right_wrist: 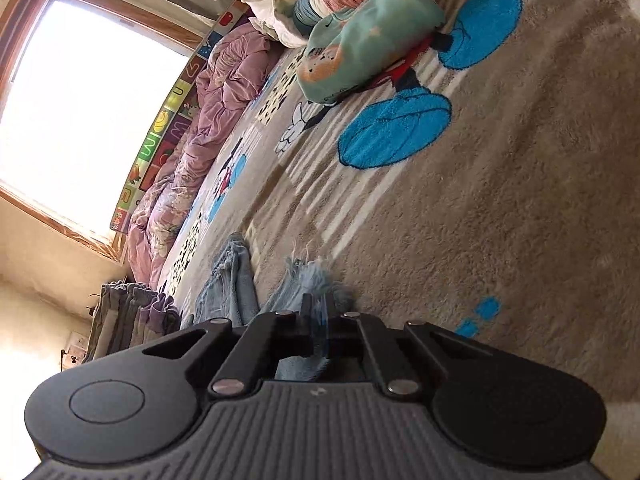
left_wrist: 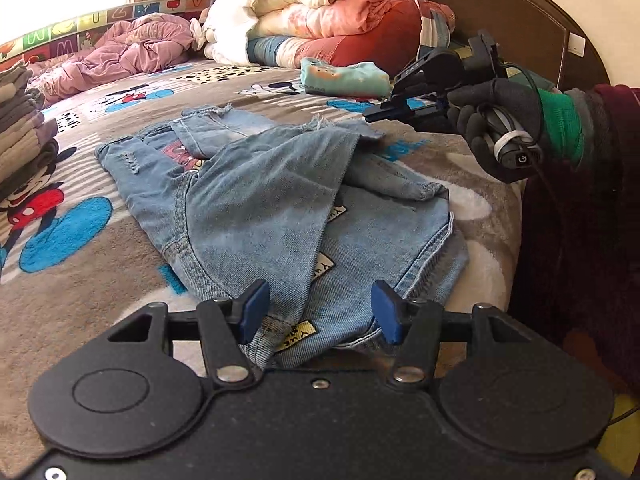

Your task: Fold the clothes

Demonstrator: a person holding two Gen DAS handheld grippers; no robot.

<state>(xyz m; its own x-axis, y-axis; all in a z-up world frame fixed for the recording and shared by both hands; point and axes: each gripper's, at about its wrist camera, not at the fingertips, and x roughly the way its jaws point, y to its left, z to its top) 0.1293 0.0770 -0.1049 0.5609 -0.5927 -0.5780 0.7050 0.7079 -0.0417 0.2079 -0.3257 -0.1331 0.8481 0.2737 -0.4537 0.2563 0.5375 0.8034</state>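
A light blue denim garment (left_wrist: pixel 260 208) with frayed edges and yellow patches lies partly folded on the cartoon-print bed blanket (left_wrist: pixel 100 280). My left gripper (left_wrist: pixel 320 312) is open, its blue pads (left_wrist: pixel 254 308) straddling the garment's near edge just above it. My right gripper (left_wrist: pixel 372 114), held in a gloved hand at the right, is shut on the frayed far corner of the denim. In the right wrist view the jaws (right_wrist: pixel 318 320) are closed on the frayed denim corner (right_wrist: pixel 308 276).
A stack of folded grey and purple clothes (left_wrist: pixel 20 128) stands at the left. A folded teal garment (left_wrist: pixel 344 78) lies behind the denim. Piled quilts (left_wrist: pixel 320 12) and a purple blanket (left_wrist: pixel 132 52) fill the back, by a dark headboard (left_wrist: pixel 500 20).
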